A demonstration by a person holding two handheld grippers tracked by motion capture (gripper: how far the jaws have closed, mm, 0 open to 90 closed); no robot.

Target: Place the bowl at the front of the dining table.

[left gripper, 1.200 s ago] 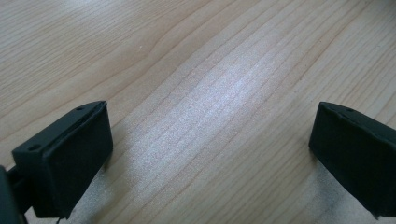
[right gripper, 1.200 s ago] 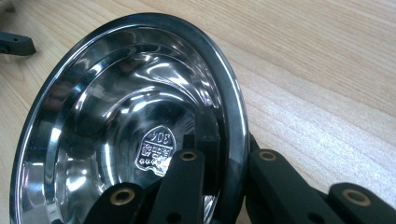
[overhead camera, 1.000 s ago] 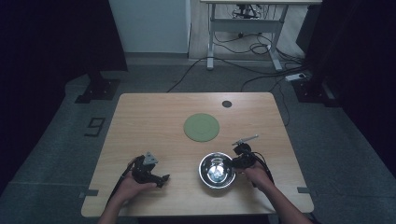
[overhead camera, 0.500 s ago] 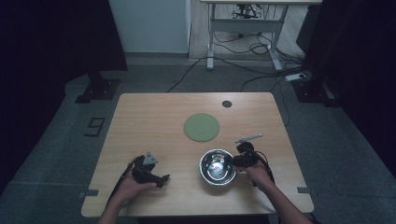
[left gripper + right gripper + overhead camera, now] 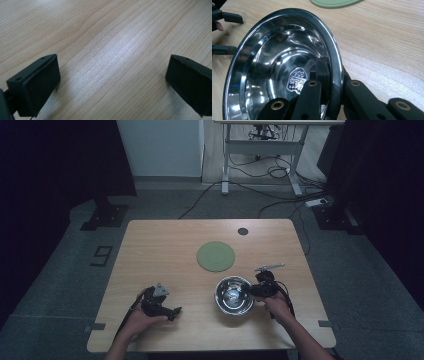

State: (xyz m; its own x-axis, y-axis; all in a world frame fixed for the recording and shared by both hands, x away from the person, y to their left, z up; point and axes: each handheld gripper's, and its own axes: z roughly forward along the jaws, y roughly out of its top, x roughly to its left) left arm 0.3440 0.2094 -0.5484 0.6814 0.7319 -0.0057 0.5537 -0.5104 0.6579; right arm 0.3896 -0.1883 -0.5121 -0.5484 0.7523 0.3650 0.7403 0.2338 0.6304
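Observation:
A shiny steel bowl (image 5: pixel 233 296) is near the table's front edge, right of centre. My right gripper (image 5: pixel 251 291) is shut on its right rim. In the right gripper view one jaw lies inside the bowl (image 5: pixel 274 62) and the other outside, and the right gripper (image 5: pixel 334 82) pinches the rim between them. The bowl looks tilted there, its hollow facing the camera. My left gripper (image 5: pixel 172 312) rests at the front left, held by a hand. The left gripper (image 5: pixel 112 80) is open, with bare wood between its jaws.
A round green mat (image 5: pixel 215 256) lies flat at the table's middle, beyond the bowl. A small dark disc (image 5: pixel 243 231) sits near the far edge. The wooden table (image 5: pixel 150 245) ends close behind both hands. Cables and a desk frame stand on the floor beyond.

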